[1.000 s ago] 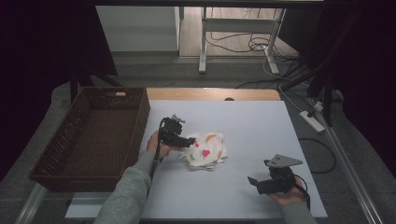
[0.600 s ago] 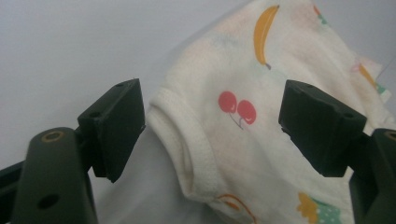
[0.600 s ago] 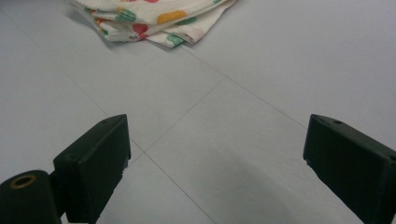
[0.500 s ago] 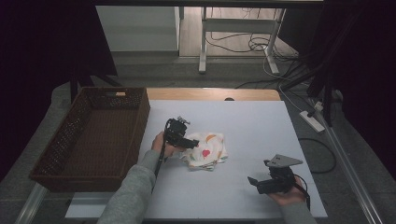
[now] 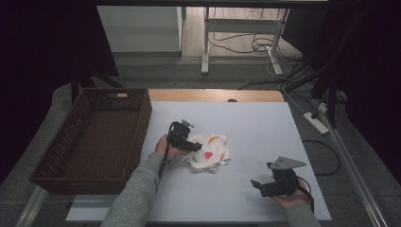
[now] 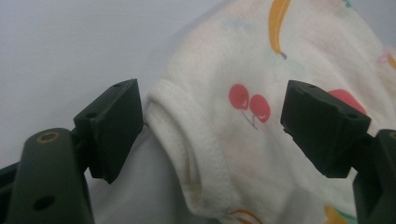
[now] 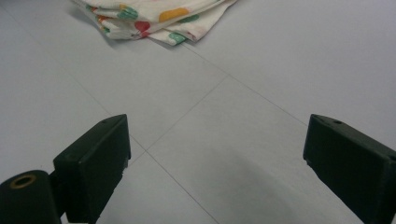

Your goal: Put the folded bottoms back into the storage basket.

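Cloth [image 5: 209, 152] with its fruit print lies folded in a small stack near the middle of the table [image 5: 265, 127], just right of the wicker basket [image 5: 94, 135], which holds nothing you can see. Your left gripper [image 6: 212, 135] is at the stack's left edge, jaws apart around a ribbed hem but not yet closed on it. Your right gripper [image 7: 219, 163] rests well apart at the near right, jaws wide open over bare table, so by my reading any grasp and any move into the basket are both left to do.

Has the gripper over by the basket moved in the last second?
Yes. The left gripper has edged away from the basket, further over the folded cloth.
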Demonstrator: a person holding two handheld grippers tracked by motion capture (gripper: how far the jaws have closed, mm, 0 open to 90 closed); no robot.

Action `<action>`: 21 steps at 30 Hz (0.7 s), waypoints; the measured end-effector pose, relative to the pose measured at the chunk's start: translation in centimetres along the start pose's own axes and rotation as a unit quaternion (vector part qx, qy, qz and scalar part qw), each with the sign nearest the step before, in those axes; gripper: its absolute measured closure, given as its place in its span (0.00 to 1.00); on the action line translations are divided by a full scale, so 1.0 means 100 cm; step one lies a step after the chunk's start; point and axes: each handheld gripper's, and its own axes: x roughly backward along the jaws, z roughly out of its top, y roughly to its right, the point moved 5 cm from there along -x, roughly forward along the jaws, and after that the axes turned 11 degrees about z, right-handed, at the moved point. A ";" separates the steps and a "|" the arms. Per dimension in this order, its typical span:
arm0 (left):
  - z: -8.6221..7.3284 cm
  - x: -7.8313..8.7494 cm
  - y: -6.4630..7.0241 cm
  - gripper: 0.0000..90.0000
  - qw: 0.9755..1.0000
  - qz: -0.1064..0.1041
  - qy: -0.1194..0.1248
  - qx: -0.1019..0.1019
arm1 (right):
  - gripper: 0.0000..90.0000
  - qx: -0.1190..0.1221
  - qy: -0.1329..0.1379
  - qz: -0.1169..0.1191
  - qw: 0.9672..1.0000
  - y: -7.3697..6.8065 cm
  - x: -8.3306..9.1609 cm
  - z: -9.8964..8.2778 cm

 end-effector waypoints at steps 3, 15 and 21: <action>-0.002 -0.003 0.000 0.22 1.000 0.005 -0.005 -0.005 | 0.09 0.000 0.000 0.000 1.000 0.000 0.000 0.000; -0.002 -0.001 0.003 0.46 1.000 0.012 0.000 -0.024 | 0.09 0.000 -0.003 0.000 1.000 0.000 -0.001 0.000; -0.004 0.000 0.007 0.76 1.000 -0.015 0.008 -0.025 | 0.09 -0.001 -0.006 -0.002 1.000 0.000 -0.001 -0.001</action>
